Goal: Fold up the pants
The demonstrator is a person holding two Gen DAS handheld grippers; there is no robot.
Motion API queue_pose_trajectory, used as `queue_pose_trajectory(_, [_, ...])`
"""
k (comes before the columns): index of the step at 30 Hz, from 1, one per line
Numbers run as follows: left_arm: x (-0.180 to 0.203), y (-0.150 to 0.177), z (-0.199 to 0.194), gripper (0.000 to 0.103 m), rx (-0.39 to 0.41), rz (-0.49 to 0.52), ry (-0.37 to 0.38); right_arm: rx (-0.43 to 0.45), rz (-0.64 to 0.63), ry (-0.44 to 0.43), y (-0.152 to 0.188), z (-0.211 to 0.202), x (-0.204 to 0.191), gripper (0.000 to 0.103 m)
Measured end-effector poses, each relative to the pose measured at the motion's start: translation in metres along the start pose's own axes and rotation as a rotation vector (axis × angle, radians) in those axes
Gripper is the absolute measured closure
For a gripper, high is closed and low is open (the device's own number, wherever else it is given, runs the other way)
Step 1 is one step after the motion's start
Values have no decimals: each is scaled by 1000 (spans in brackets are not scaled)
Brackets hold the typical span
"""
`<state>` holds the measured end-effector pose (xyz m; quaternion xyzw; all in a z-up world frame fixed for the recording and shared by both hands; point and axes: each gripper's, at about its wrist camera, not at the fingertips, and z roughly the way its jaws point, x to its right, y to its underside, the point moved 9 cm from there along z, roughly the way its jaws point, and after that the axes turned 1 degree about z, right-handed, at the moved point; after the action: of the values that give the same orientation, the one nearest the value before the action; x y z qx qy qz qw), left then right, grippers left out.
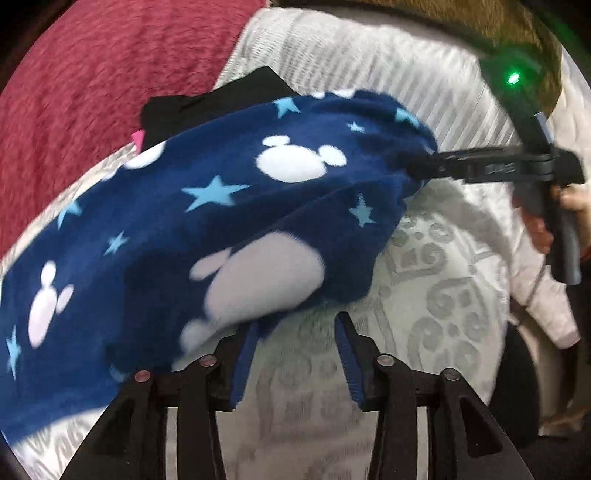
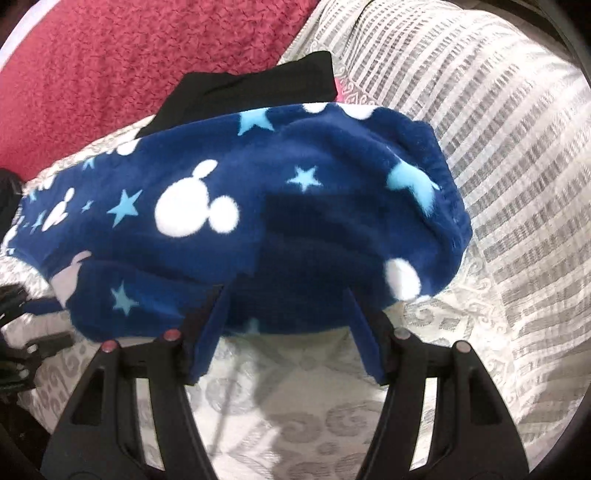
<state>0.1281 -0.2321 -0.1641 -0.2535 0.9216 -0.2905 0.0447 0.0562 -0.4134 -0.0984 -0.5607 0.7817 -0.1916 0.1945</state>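
- White bedspread (image 2: pixel 498 177): covers the surface, woven with grey stripes on the far and right portions and grey scroll motifs (image 1: pixel 443 310) nearer the cameras.
- Red textured blanket (image 2: pixel 129 55): lies across the upper left, bordering the bedspread.
- Black folded fabric (image 2: pixel 258 85): rests at the junction of blanket and bedspread.
- Brown surface (image 1: pixel 498 22): visible at the top edge in the left wrist view.
- Lighting: bright and even; soft shadows fall on the bedspread.

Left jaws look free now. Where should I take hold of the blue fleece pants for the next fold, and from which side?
Probably the near folded edge of the blue fleece pants, just ahead of the left gripper, coming from the near side. There the fabric lifts off the white patterned bedspread as a thick roll, so the jaws can straddle it. The right gripper already straddles the other end.
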Motion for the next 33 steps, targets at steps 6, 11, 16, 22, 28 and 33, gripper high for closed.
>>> queue_pose_trajectory(6, [2, -26, 16, 46, 21, -22, 15, 50, 45, -25, 1, -1, 25, 37])
queue_pose_trajectory(11, [28, -44, 25, 66, 39, -30, 155, 65, 191, -38, -3, 0, 57, 36])
queue_pose_trajectory(16, [31, -36, 24, 86, 44, 58, 89, 59, 345, -11, -4, 0, 100, 29])
queue_pose_trajectory(22, [29, -39, 19, 86, 72, 42, 54, 36, 522, -116, 6, 9, 118, 29])
queue_pose_trajectory(28, [33, -39, 10, 86, 122, 57, 3, 100, 576, -143, -23, 11, 122, 95])
queue_pose_trajectory(33, [42, -36, 5, 86, 150, 83, -21, 152, 406, 91, -40, -11, 125, 95])
